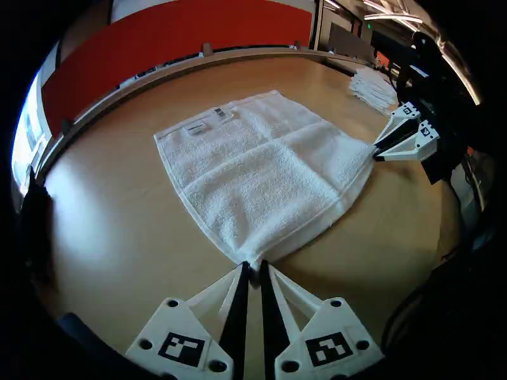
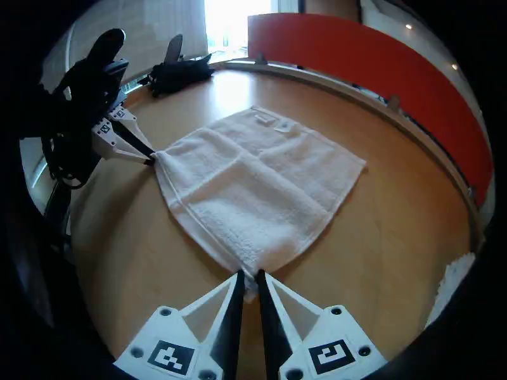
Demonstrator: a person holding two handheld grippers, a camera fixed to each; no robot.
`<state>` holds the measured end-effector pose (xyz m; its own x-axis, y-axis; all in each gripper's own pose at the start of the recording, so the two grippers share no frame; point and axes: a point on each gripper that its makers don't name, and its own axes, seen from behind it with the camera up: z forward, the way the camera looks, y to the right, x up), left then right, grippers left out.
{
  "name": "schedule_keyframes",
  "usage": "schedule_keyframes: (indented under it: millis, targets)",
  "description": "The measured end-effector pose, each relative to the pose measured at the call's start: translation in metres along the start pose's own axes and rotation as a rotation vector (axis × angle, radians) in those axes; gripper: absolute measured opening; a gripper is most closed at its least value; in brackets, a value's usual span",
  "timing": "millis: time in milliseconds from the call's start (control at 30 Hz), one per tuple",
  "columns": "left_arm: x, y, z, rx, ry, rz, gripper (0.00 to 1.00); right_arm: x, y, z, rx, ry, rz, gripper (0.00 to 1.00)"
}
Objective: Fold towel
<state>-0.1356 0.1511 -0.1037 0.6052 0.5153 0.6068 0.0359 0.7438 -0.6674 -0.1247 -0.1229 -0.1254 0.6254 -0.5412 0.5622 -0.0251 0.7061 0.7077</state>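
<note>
The left gripper (image 1: 253, 269) has its fingers drawn nearly together on the near corner of the white towel (image 1: 266, 171), with the cloth caught between the tips. The right gripper (image 2: 249, 277) pinches its own corner the same way, a sliver of white showing in the narrow gap. In the left gripper view it sits at the towel's right-hand corner. The towel lies flat in the middle of the wooden table (image 1: 114, 215), with a fold line across it and stitched hems along its edges. Bare wood surrounds it on every side, out to a raised rim (image 1: 158, 76) with a red panel (image 1: 190, 38) behind it. A stack of white cloths (image 1: 374, 88) lies near the far edge, well apart from the towel, and a dark bundle (image 2: 180, 69) rests by the rim. Two small labels (image 1: 221, 114) lie at the towel's far corner; their print is too small to read.
</note>
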Motion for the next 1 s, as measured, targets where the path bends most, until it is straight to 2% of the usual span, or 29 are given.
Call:
schedule_keyframes:
  millis: [200,500,1000]
  targets:
    - [0.012,0.002,-0.017,0.001,0.015,-0.015,0.13,0.015,0.003,-0.018,-0.021,0.033,0.002,0.16]
    - [0.032,0.007,-0.050,0.005,0.035,-0.040,0.13,0.039,0.007,-0.048,-0.048,0.078,-0.006,0.16]
    - [0.053,0.018,-0.099,0.013,0.048,-0.042,0.13,0.061,-0.006,-0.089,-0.048,0.107,-0.017,0.16]
